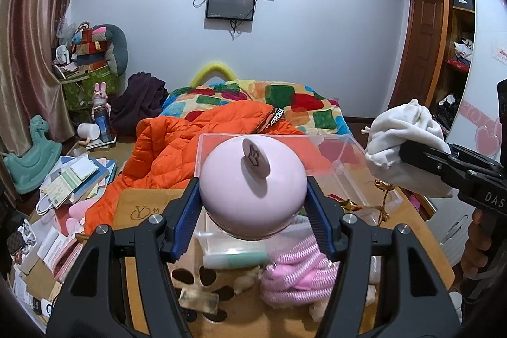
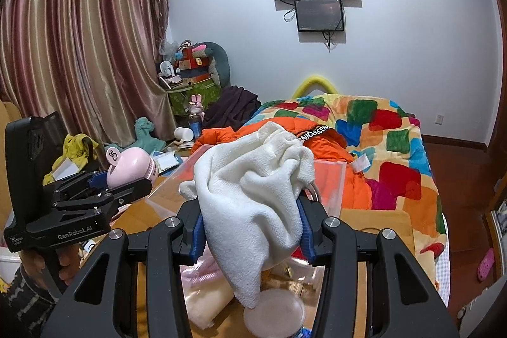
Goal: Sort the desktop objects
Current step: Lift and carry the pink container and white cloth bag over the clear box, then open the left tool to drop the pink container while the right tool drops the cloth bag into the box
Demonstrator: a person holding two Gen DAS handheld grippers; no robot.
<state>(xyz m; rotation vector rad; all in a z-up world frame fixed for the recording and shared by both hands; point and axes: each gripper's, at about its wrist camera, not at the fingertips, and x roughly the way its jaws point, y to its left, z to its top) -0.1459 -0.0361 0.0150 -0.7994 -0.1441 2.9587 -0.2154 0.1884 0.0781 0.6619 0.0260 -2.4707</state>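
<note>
The left tongs (image 1: 253,205) are closed partway on a round pale-pink plastic container (image 1: 253,187), pads pressing its two sides, held above the clear acrylic box (image 1: 342,160) on the wooden table (image 1: 421,230). The right tongs (image 2: 252,225) clamp a crumpled white fleece cloth (image 2: 253,189), which droops below the fingers. Only the left view shows the pink knitted item (image 1: 298,277) beneath the tongs; only the right view shows the container's ribbed side (image 2: 131,168) and a round white lid (image 2: 274,311) under the cloth.
</note>
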